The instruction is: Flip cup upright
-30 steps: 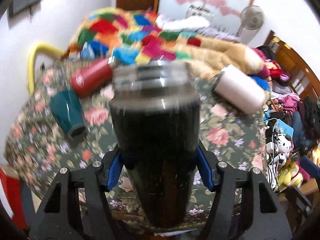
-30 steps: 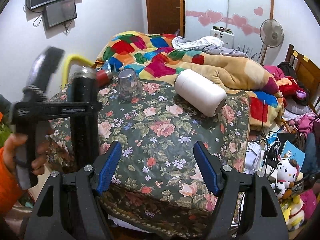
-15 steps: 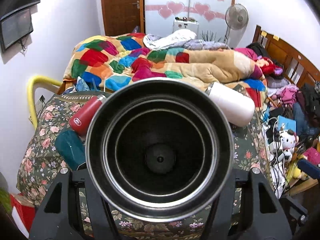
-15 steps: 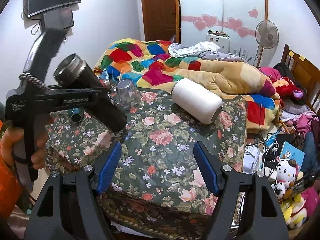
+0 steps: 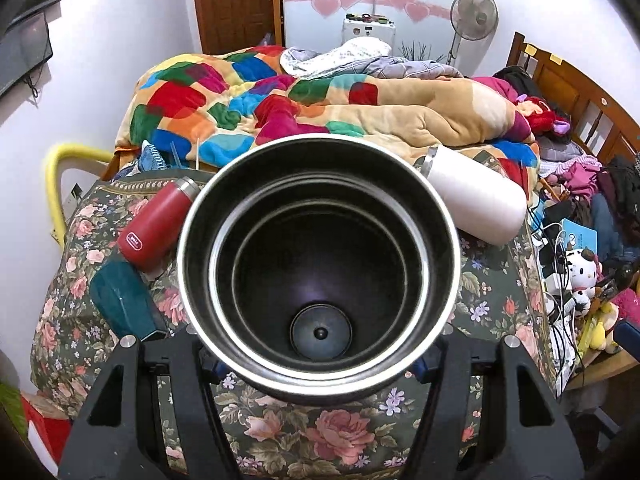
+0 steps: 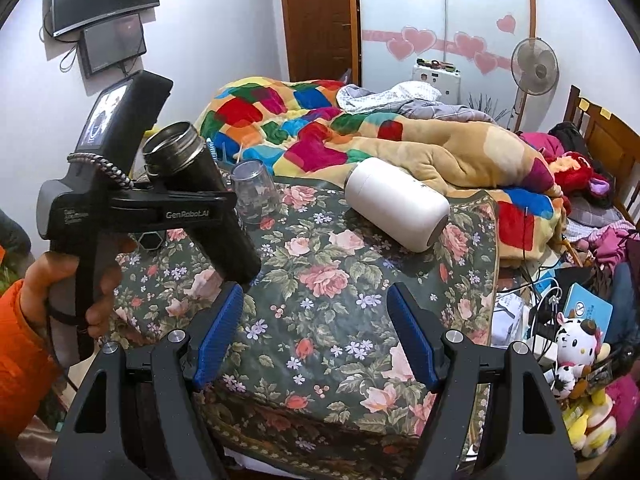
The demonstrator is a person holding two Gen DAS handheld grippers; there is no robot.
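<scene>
Mostly hidden behind the black steel tumbler's (image 5: 318, 268) wide mouth: left gripper (image 5: 316, 364), clenched on its body, only blue pad edges showing. Held tilted above the floral-covered table (image 6: 332, 280), mouth up and away, interior dark, apparently empty. Right gripper (image 6: 314, 334) spread wide, grasping nothing; white cylindrical flask (image 6: 396, 204) lying on its side beyond.

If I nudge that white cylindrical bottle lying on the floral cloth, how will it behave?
The white cylindrical bottle lies on its side, so it will probably roll rather than slide. The floral cloth looks soft, which may slow it. Its smooth rounded wall could slip in the open right tongs, so grip across the middle.
</scene>
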